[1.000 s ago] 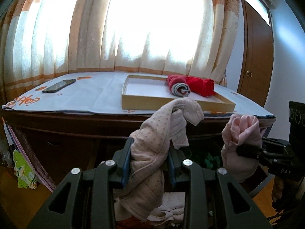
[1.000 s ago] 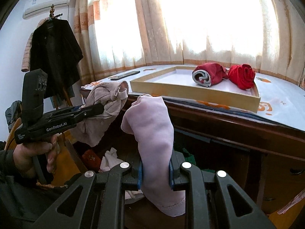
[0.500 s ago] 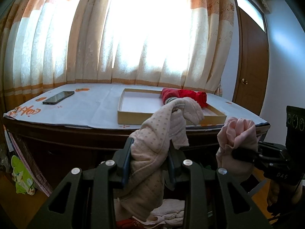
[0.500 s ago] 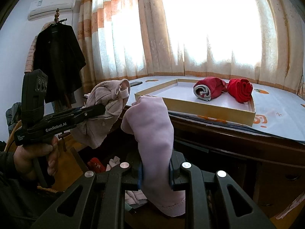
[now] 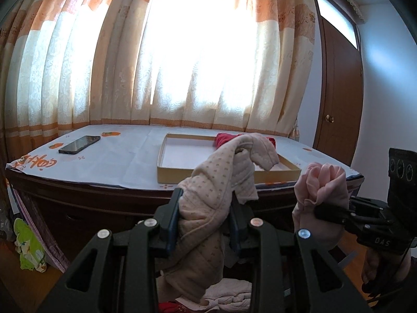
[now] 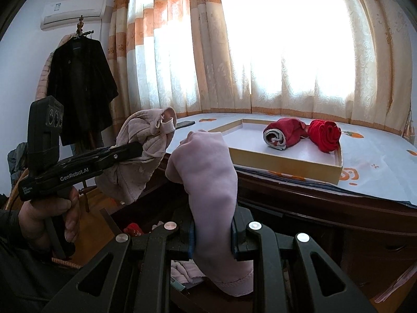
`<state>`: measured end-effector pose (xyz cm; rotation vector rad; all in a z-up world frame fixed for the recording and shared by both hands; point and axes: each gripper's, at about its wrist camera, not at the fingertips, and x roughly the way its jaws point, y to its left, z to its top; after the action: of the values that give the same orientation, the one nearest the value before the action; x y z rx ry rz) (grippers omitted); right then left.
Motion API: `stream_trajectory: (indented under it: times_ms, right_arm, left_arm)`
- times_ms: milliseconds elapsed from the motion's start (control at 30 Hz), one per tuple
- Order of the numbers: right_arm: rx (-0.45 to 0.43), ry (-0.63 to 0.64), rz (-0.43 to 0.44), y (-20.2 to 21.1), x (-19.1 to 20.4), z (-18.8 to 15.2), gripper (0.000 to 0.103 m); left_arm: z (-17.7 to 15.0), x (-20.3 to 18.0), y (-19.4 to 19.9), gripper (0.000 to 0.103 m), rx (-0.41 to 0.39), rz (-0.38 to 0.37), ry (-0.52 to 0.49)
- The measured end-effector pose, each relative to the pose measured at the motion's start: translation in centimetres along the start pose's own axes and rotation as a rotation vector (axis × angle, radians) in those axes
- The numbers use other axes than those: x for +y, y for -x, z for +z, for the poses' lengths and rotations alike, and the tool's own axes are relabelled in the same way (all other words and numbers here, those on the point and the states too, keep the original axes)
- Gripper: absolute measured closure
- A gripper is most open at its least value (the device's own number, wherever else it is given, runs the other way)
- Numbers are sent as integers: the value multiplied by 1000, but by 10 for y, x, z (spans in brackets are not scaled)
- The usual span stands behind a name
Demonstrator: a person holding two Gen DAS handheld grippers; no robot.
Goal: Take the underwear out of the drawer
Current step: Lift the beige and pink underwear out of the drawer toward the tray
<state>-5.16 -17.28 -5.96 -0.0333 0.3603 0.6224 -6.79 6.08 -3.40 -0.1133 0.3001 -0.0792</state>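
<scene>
- The left gripper (image 5: 204,216), black plastic with dark blue pads, pinched a beige quilted garment (image 5: 216,200) at the bottom centre of the left wrist view; its jaws pressed into the cloth from both sides.
- That garment was soft and padded, dotted with small marks. Its long axis ran roughly upright, one end drooping below the jaws and the other rising and flopping over to the right, in front of the box.
- The right gripper (image 6: 212,234), of the same build, was clamped on a pale pink underwear piece (image 6: 208,180) at the bottom centre of the right wrist view.
- This piece was smooth knit fabric with a stitched hem at its lower end. It stood upright between the jaws, its rounded bunched top leaning slightly left.
- Both pieces were held in the air in front of a dark wooden table (image 6: 325,208), below its edge.
- On the table lay a pale printed cloth (image 5: 125,156) with orange motifs, and on it a shallow cardboard box (image 6: 286,167) with a white floor.
- Inside the box, toward the right of the right wrist view, sat a dark red rolled garment (image 6: 282,134) and a bright red bunched one (image 6: 324,134), touching each other.
- A flat black phone (image 5: 79,144) lay at the left of the cloth.
- Patterned cream and orange curtains (image 5: 182,52) hung behind, brightly backlit.
</scene>
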Motion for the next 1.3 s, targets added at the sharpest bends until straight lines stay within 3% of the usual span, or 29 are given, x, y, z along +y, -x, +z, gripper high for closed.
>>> stream_trajectory:
  times_ms: [967, 1300]
  right_arm:
    - [-137, -3, 33, 25, 4, 27, 81]
    - [-163, -11, 55, 22, 2, 49, 81]
  left_arm:
    - [22, -8, 24, 72, -117, -47, -12]
    - [34, -5, 14, 72, -113, -60, -8]
